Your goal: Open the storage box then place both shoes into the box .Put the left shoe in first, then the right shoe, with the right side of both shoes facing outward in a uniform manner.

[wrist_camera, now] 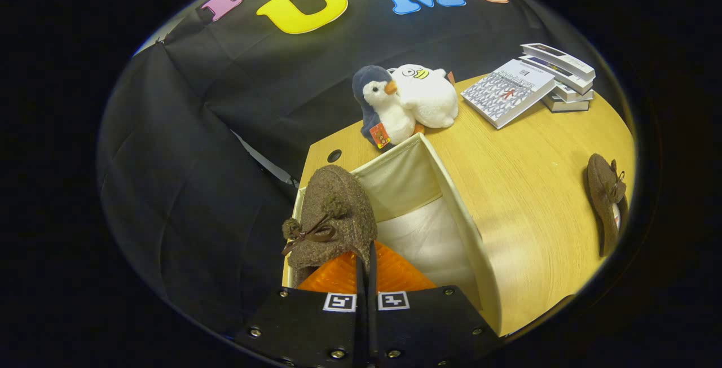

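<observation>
Brown woolly slipper with a bow is hanging pinched between my gripper's closed fingers, over the open cream fabric storage box. I am judging this the first shoe; the matching slipper is waiting on the wooden table.

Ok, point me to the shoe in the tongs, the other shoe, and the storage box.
Held shoe (338, 210): gripper view, woolly upper.
Other shoe (603, 198): gripper view, upper, on the table.
Storage box (457, 210): gripper view, side wall.

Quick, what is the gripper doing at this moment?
Gripper: closed on the brown shoe, holding it over the open storage box.
</observation>
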Demonstrator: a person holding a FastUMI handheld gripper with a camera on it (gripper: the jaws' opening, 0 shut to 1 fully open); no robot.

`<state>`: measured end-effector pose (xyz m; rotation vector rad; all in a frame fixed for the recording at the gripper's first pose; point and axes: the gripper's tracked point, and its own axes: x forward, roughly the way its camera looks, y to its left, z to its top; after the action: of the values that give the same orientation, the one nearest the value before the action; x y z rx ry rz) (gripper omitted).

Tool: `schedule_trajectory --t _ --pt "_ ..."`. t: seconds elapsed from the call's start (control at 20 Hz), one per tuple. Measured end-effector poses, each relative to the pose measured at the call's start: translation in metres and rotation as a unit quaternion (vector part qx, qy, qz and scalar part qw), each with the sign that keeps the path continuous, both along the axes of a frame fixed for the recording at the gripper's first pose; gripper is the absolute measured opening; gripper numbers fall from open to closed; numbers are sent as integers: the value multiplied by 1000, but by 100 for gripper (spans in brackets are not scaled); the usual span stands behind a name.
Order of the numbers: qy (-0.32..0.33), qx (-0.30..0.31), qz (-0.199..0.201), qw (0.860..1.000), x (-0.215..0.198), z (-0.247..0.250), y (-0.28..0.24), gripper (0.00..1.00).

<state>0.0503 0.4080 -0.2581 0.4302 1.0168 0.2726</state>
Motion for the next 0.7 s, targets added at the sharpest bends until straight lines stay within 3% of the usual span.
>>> schedule_trajectory --t 0.4,0.5,0.6,0.7 --pt "25 -6 26 999 -14 -23 18 1" --pt "23 10 41 999 -17 -18 26 11" --pt "18 -5 72 997 -23 -18 25 54" --pt "-3 -13 85 996 -22 -12 24 86"
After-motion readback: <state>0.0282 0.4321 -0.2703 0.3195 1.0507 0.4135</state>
